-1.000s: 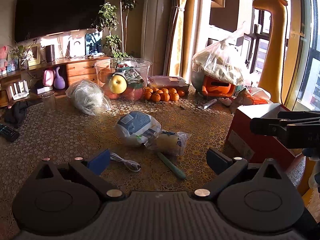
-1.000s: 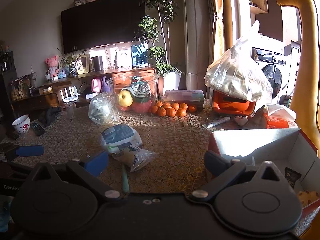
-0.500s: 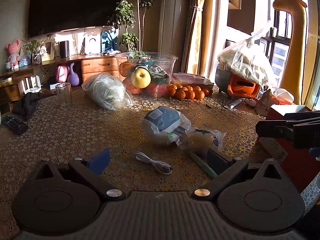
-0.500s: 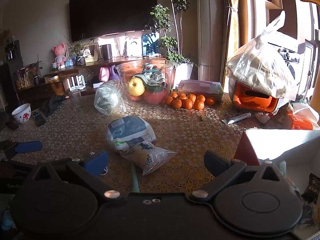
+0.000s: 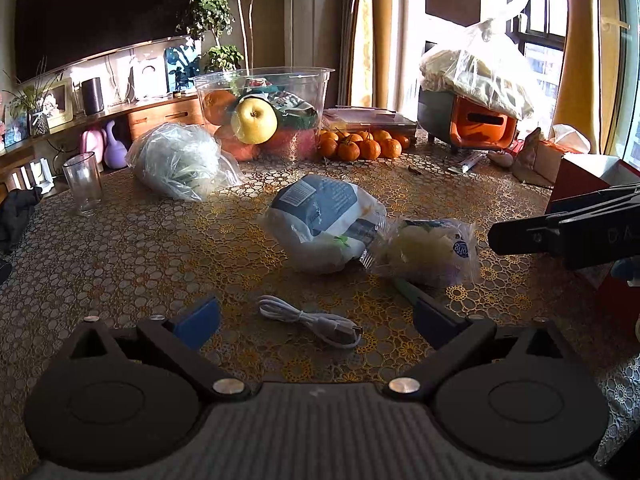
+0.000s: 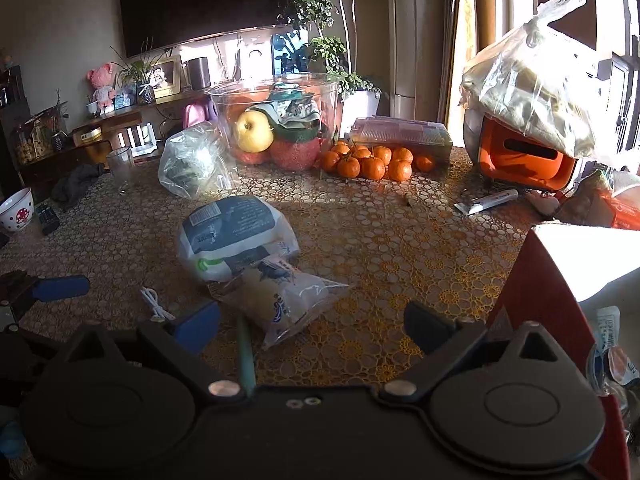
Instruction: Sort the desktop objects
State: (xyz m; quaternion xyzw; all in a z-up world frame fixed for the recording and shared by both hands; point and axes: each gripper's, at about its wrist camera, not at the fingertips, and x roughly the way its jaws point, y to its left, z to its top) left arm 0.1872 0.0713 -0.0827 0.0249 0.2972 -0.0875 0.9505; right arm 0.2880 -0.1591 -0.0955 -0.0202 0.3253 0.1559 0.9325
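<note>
A coiled white USB cable (image 5: 310, 322) lies on the patterned tablecloth between the open fingers of my left gripper (image 5: 316, 320). Just beyond sit a blue-and-white bag (image 5: 324, 226) and a clear snack bag (image 5: 430, 250), with a green pen (image 5: 404, 288) poking out beneath. My right gripper (image 6: 314, 326) is open and empty, low over the same snack bag (image 6: 286, 300) and pen (image 6: 245, 354). The cable (image 6: 154, 304) shows at its left. A red box (image 6: 560, 280) with a white inside stands at the right.
A clear tub of fruit (image 5: 264, 114), a pile of tangerines (image 5: 360, 146), a plastic bag of greens (image 5: 180, 162), a glass (image 5: 84, 182), a tube (image 6: 486, 202) and an orange-fronted appliance under a bag (image 5: 476, 120) line the far side. A bowl (image 6: 16, 210) and a remote (image 6: 47, 218) sit left.
My left gripper has shifted left and forward, so the white cable now lies centred between its fingers. My right gripper has moved left, off the red box and toward the bags.
</note>
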